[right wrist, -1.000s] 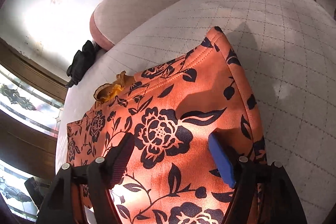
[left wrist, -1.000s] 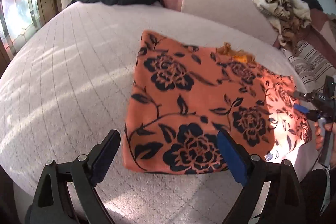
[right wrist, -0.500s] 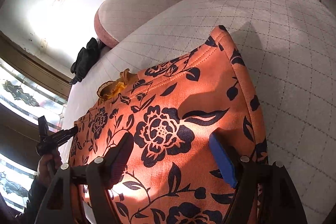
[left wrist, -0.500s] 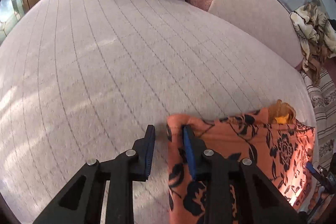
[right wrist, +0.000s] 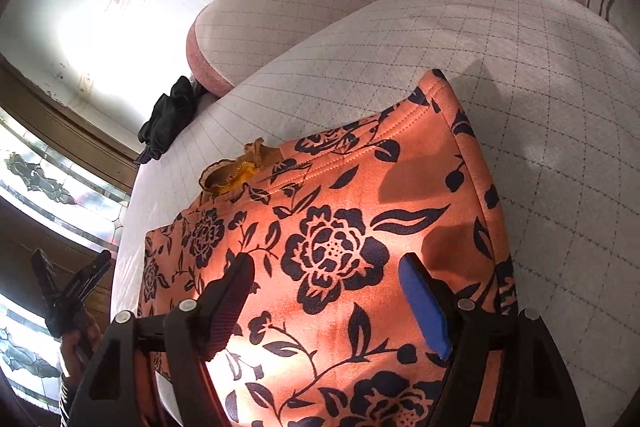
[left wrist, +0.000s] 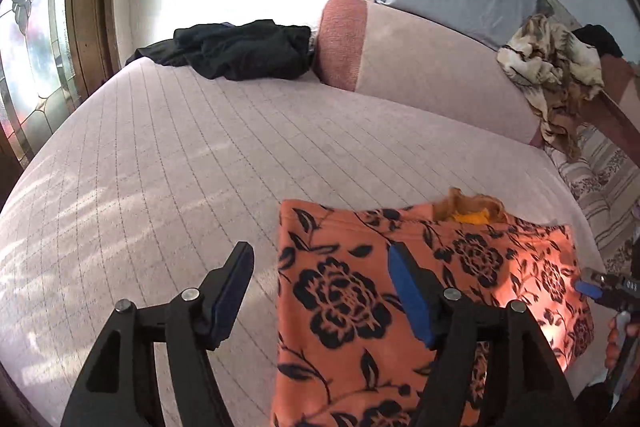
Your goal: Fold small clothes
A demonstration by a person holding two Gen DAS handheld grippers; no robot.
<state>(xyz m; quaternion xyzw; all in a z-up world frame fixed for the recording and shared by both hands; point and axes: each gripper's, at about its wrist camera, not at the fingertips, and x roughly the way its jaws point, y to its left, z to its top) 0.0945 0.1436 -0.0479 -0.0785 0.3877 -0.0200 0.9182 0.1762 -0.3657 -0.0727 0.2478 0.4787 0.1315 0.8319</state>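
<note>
Orange flowered cloth (left wrist: 400, 307) lies folded flat on the quilted bed (left wrist: 180, 167). Left gripper (left wrist: 322, 291) and right gripper (right wrist: 328, 291) both hover above it, spread wide, holding nothing.

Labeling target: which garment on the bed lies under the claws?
The orange floral garment, folded flat near the edge; the black clothes sit bunched far back.

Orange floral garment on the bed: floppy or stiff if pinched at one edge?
Probably floppy: the orange floral garment lies flat and folded, following the quilted bed. Likely light. Its plush-looking surface should grip, not slip; layers may separate when lifted.
</note>
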